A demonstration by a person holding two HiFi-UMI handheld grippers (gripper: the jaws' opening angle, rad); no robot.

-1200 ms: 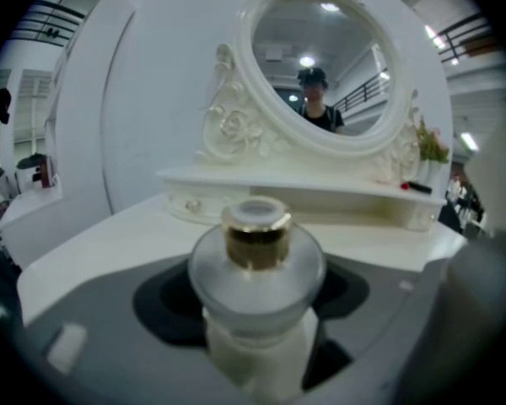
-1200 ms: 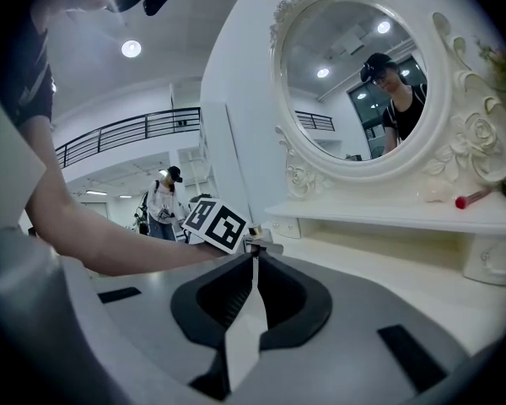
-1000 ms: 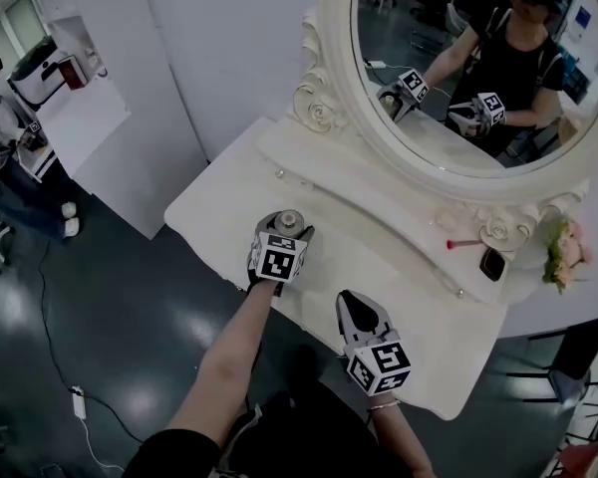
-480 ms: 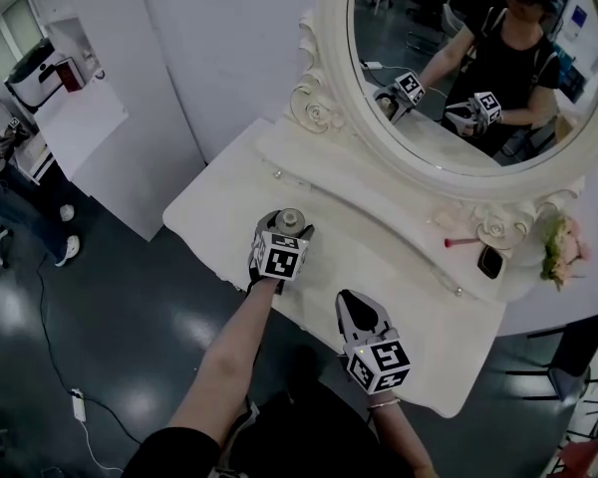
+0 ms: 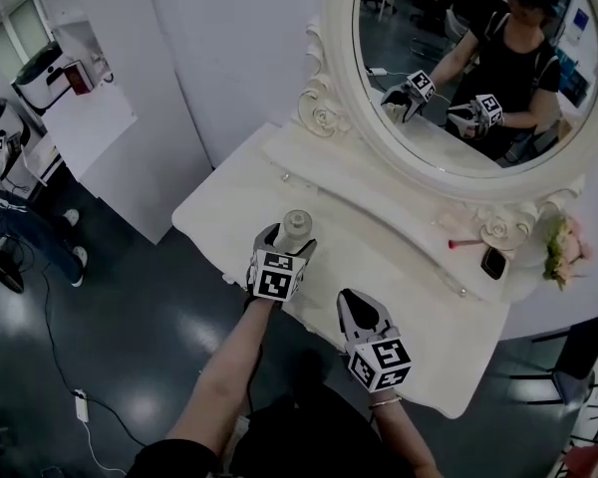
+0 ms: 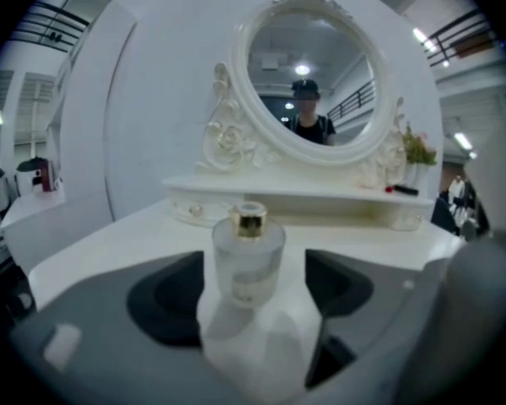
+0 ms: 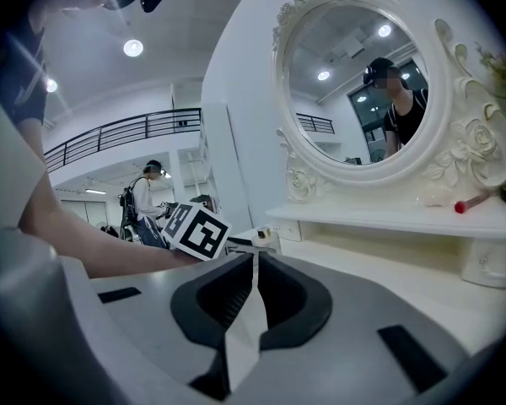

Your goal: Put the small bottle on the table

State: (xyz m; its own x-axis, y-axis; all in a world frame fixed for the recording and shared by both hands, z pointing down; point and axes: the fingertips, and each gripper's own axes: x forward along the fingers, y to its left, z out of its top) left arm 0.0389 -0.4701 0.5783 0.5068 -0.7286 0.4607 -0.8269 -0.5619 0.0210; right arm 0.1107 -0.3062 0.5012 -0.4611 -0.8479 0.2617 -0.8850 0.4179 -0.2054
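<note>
The small frosted bottle with a gold neck stands upright on the white dressing table, close to its left front edge. My left gripper reaches around it from the near side. Its jaws have just been opening. In the left gripper view the bottle stands between the dark pads with a gap on each side, so nothing presses on it. My right gripper hovers over the table's front edge, to the right of the left one. Its jaws meet with nothing between them.
A big oval mirror in a carved white frame rises behind a raised shelf. At the shelf's right end lie a red stick and a dark flat object, beside pink flowers. A white counter stands far left.
The left gripper has drawn back a little toward the table's near edge and its jaws stand wider; the bottle stays put and shows more beyond it. The right gripper has not moved.
</note>
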